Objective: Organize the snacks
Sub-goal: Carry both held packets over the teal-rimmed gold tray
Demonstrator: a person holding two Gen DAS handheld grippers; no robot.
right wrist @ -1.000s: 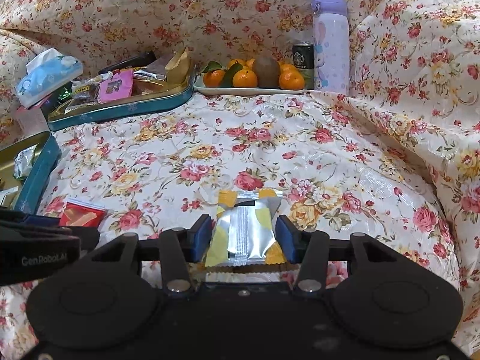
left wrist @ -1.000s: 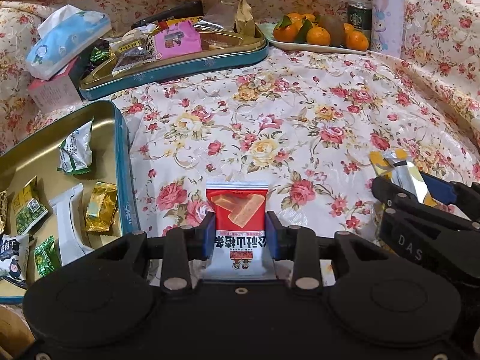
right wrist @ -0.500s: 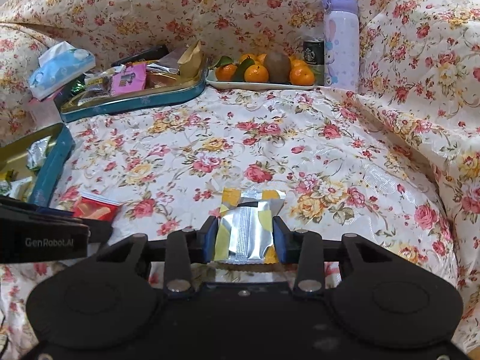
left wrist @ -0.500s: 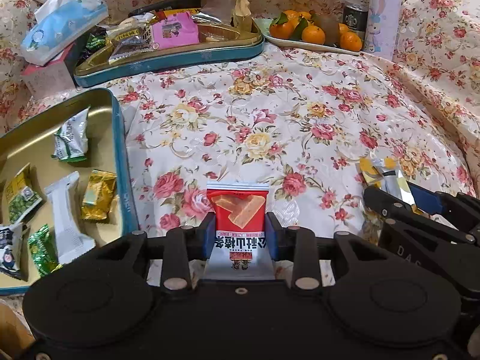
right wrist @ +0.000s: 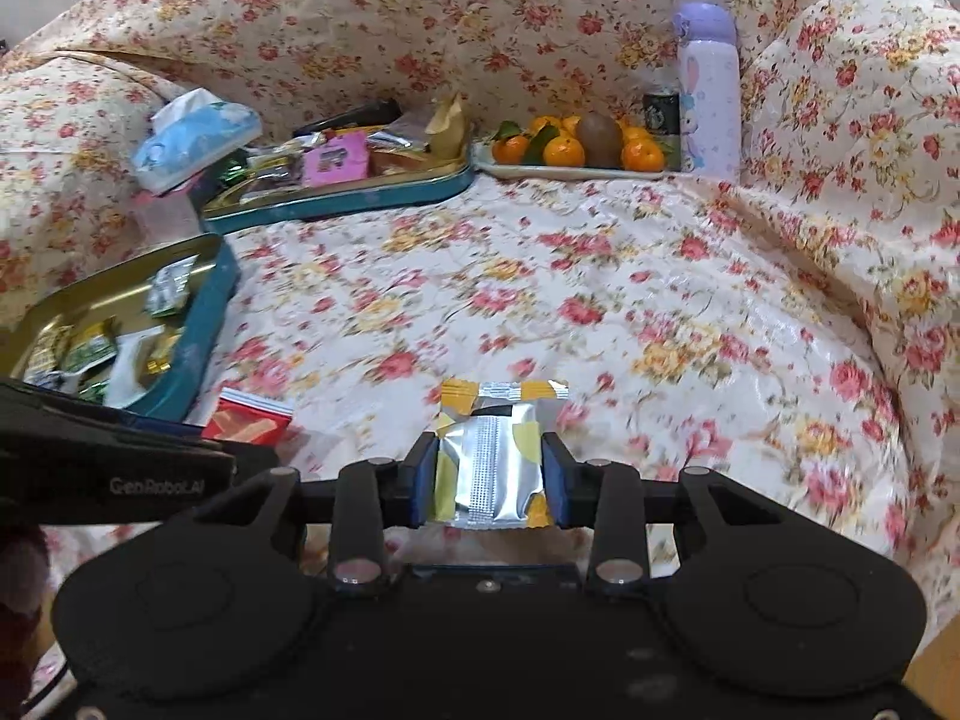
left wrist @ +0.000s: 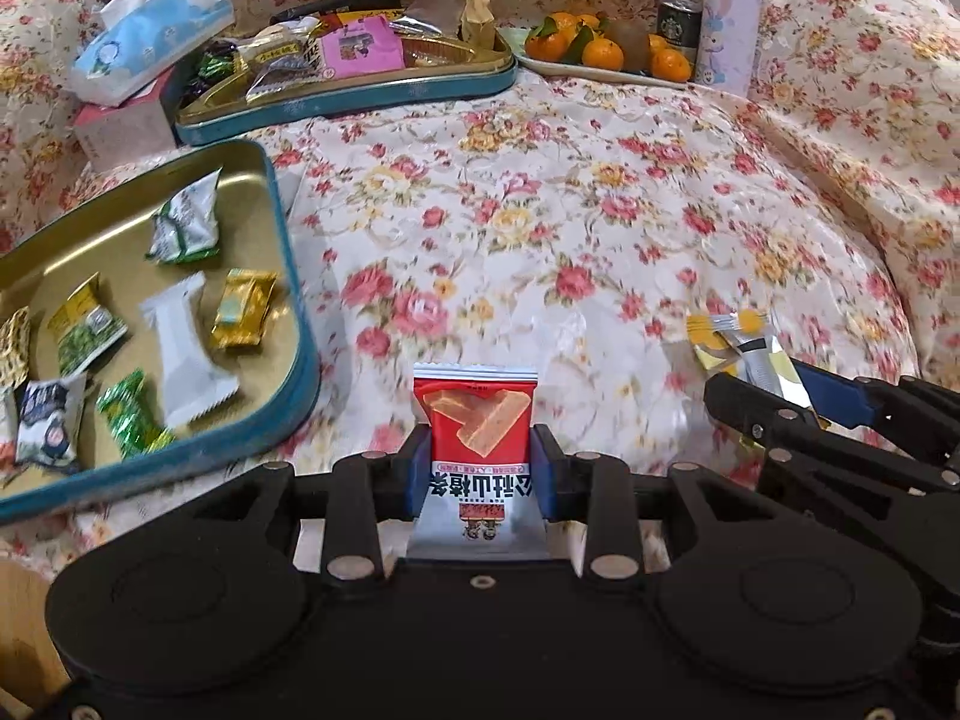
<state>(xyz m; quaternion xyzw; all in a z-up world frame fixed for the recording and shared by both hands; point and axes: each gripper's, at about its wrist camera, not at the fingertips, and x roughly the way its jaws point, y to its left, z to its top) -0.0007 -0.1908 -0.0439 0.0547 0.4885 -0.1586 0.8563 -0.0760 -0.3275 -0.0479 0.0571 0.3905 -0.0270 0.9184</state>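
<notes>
My left gripper [left wrist: 474, 462] is shut on a red and white snack packet [left wrist: 477, 414], held upright just above the floral cloth. The same packet [right wrist: 246, 420] shows at the lower left of the right wrist view. My right gripper [right wrist: 489, 474] has its jaws closing, and the pads press on a yellow and silver packet [right wrist: 492, 456]. In the left wrist view that packet [left wrist: 729, 339] sticks out of the right gripper [left wrist: 780, 390] at the right. A gold tin tray with a teal rim [left wrist: 294, 324] lies to the left, holding several wrapped snacks.
A second tin tray [left wrist: 360, 108] heaped with snacks sits at the back. A tissue pack [left wrist: 150, 36] lies to its left. A plate of oranges [left wrist: 600, 69], a can [left wrist: 678, 24] and a lilac bottle [left wrist: 729, 18] stand at the back right. Floral cloth rises on all sides.
The right jaws have closed in on the yellow and silver packet. Both grippers have risen a little and shifted left, so the near tin tray now shows more fully.
</notes>
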